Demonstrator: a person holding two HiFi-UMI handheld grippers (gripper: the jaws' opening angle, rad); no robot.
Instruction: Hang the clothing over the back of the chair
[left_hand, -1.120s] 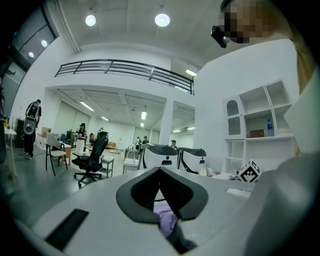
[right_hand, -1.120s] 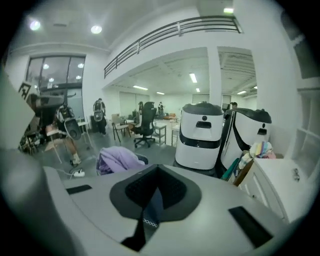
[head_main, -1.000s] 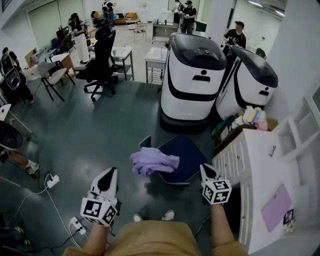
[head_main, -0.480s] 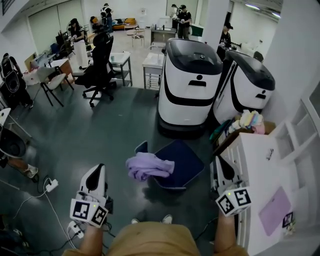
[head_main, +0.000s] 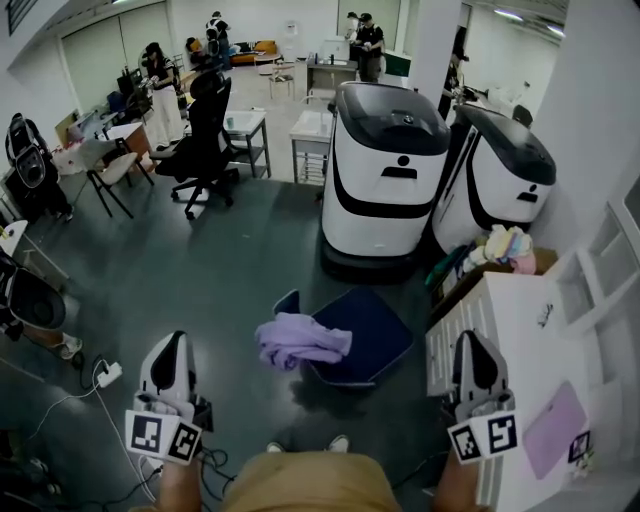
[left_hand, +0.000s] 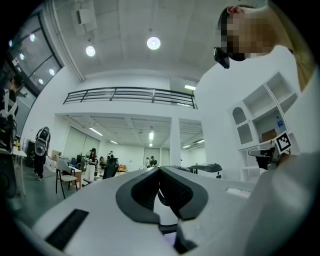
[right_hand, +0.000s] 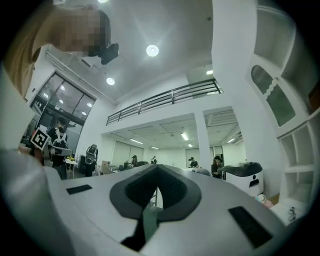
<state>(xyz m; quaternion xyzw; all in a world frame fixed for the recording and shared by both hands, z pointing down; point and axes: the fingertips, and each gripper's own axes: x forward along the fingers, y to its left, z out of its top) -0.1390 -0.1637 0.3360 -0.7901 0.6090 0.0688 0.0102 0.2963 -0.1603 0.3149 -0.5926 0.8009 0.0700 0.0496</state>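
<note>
The jaws of the left gripper (left_hand: 159, 170) are closed tip to tip, and nothing is held between them. The jaws of the right gripper (right_hand: 157, 171) are likewise brought together, with nothing between them. Both grippers are pointed roughly level, so the far side of the room and the ceiling are seen along the jaws.

In the head view, the left gripper is held on the near left side of the chair (head_main: 372, 330) and the right gripper on its near right side. Both are kept well apart from the chair and from the clothing (head_main: 300, 342).

The clothing, a lavender garment, is bunched in a crumpled heap on the left edge of the dark blue chair. It has not yet been hung over the chair back.

A white cabinet (head_main: 505, 320) is located just to the right of the chair. Two white machines with dark tops (head_main: 385, 170) are positioned side by side beyond the chair. The chair is standing on a dark grey floor (head_main: 200, 270).
</note>
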